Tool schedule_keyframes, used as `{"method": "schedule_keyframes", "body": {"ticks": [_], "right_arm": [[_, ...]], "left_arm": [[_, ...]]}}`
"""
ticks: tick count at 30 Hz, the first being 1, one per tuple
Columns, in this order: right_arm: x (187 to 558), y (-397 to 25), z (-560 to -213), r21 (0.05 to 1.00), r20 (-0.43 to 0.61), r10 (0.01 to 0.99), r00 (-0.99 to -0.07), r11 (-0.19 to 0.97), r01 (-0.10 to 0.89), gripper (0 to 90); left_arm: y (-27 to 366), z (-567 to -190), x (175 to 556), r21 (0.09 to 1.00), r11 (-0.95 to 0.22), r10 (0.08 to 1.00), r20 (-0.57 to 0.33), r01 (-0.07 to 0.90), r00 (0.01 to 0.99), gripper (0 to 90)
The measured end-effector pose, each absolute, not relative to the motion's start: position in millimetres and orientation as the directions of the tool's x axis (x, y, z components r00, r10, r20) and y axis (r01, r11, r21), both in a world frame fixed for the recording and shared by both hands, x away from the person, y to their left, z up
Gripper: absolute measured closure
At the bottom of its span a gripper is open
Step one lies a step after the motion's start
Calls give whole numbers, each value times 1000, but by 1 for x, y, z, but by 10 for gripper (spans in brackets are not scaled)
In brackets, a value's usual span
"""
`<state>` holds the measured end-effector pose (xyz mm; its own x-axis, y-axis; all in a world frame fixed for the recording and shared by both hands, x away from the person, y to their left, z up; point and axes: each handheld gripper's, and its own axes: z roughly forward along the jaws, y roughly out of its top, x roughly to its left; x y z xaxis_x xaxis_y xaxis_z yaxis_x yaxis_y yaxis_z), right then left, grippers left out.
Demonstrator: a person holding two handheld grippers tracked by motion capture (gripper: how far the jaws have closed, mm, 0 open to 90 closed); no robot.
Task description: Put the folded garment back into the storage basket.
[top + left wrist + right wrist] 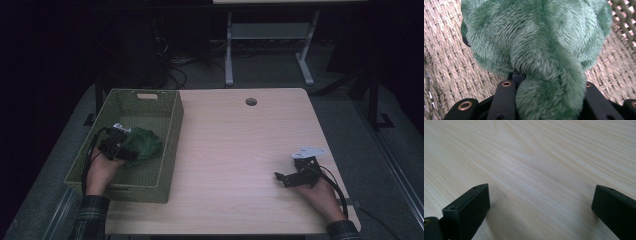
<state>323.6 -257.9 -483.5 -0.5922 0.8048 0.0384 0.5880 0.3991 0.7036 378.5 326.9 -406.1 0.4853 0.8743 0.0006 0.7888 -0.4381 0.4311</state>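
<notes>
Left gripper (116, 146) clamps the fuzzy green plush toy (536, 50) inside the woven olive basket (150, 107); right gripper (540, 202), jaws wide apart, holds nothing above the pale wooden table (529, 157).

Left gripper (131, 145) points right, fingers (505, 98) clamped together on something; right gripper (283, 179) points left, fingers (471, 206) spread wide.

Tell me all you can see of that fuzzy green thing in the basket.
The green plush toy looks soft, with thick, shaggy dark-green fur. It sits inside the woven green basket, near its middle. From above it shows as a rounded lump. A long furry part hangs toward the left gripper, whose black jaws are shut on it. What creature it depicts cannot be told.
</notes>
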Motion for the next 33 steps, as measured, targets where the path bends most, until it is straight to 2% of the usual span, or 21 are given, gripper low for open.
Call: {"method": "schedule_keyframes", "body": {"ticks": [3,7,14,16,22,26,33], "right_arm": [[324,-258,-484,704,38,804,-593,399,587,14],[324,-258,-484,704,38,804,-594,400,587,14],[324,-258,-484,704,38,804,-594,400,587,14],[324,-258,-484,704,38,804,-594,400,587,14],[324,-258,-484,703,35,803,-595,404,585,14],[324,-258,-484,703,34,803,-595,404,585,14],[324,-258,-484,703,34,803,-595,404,585,14]], "left_arm": [[325,-409,379,407,-444,874,2,798,486,644],[325,-412,381,388,-452,873,8,803,488,577],[325,-416,383,378,-444,880,14,812,474,268],[325,-415,383,390,-438,883,15,810,470,207],[328,-410,382,429,-420,883,-10,800,469,160],[332,-403,379,479,-389,882,-52,787,468,150],[337,-388,373,541,-359,880,-75,760,469,147]]}}
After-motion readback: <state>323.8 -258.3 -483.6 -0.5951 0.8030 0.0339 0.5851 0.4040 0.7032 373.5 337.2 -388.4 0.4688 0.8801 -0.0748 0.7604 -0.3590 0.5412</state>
